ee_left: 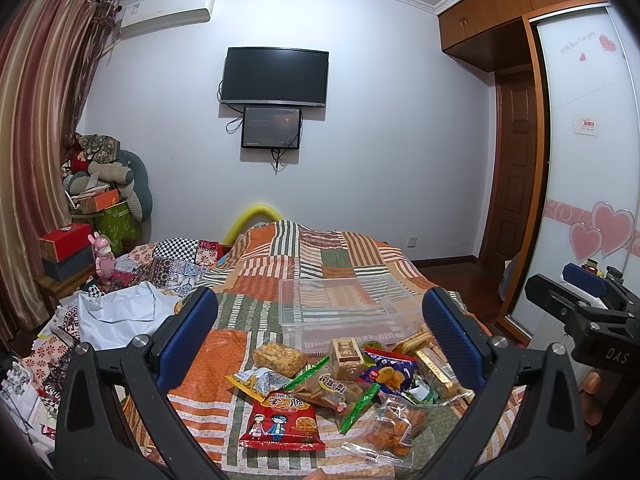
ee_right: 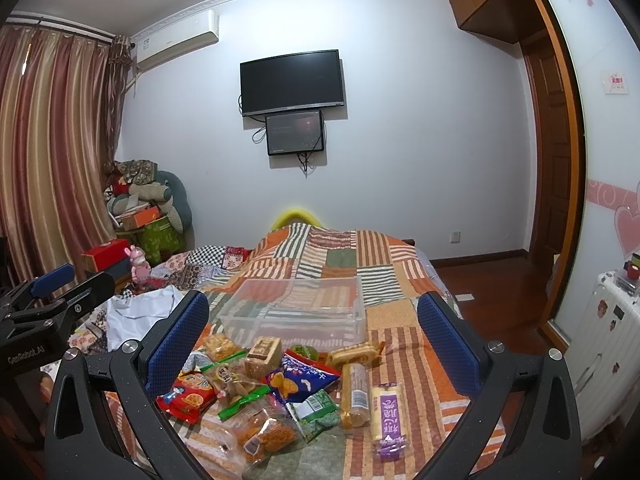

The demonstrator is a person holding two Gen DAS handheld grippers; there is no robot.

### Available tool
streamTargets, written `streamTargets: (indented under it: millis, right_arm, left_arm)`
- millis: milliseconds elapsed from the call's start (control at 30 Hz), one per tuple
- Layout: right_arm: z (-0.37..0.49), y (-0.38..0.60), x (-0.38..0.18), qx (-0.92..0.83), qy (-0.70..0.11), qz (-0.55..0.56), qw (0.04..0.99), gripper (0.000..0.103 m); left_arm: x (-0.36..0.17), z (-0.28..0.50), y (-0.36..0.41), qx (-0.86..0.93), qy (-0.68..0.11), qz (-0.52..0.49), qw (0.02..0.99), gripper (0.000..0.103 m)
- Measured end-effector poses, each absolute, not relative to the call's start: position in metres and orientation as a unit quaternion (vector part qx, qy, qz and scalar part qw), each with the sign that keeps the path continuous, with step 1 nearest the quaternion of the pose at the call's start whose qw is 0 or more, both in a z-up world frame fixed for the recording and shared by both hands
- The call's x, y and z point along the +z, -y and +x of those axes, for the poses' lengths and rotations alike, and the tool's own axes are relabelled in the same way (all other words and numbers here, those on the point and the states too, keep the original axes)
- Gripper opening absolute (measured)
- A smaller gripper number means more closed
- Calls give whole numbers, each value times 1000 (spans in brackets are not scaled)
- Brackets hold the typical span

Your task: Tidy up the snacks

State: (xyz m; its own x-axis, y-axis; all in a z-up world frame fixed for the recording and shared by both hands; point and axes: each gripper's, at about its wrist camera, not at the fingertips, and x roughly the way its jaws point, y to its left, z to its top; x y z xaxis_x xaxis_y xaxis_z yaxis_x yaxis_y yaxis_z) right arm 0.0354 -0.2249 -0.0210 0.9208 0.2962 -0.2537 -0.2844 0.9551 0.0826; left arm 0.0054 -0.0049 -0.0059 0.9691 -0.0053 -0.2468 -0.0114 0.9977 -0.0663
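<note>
White wall (ee_left: 380, 140) bears 2 screens (ee_left: 275, 76); striped curtains (ee_left: 36, 140) left.

One clear plastic bin (ee_right: 296, 312) lies beyond the jaws. Roughly a dozen snack packets (ee_right: 280, 392) lie between them; overlap hides the exact count. Two wall screens (ee_right: 292, 82) hang far ahead.

I record a home bedroom: bed under orange-green patchwork quilt (ee_left: 320, 256), black wall-mounted television (ee_left: 275, 76), striped red-gold curtains (ee_left: 36, 128), wooden wardrobe (ee_left: 508, 4).

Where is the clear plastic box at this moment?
The clear rectangular plastic box sits empty on the striped patchwork bedspread, centred in both wrist views, just behind the pile of snack packets.
</note>
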Motion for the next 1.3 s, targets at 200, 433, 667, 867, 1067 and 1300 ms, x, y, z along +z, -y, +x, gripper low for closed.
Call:
streamTargets:
  millis: [200, 433, 667, 867, 1067, 1300]
  right_arm:
    - [35, 225, -21, 148, -134, 22, 980, 103]
    - [35, 225, -22, 149, -134, 23, 980, 103]
    - [49, 224, -36, 148, -162, 9, 976, 103]
    - [82, 227, -76, 132, -242, -12, 961, 103]
    - [101, 234, -110, 123, -300, -38, 945, 103]
    - [120, 248, -130, 119, -340, -22, 933, 101]
  left_arm:
    - [-6, 5, 4, 2, -125, -35, 992, 103]
    - [-7, 7, 3, 0, -128, -36, 991, 103]
    - [-24, 28, -5, -26, -178, -45, 983, 103]
    - [-64, 60, -22, -28, -262, -68, 962, 103]
    - [-97, 92, -55, 2, -330, -92, 939, 102]
    - [-113, 123, -93, 32, -379, -59, 923, 95]
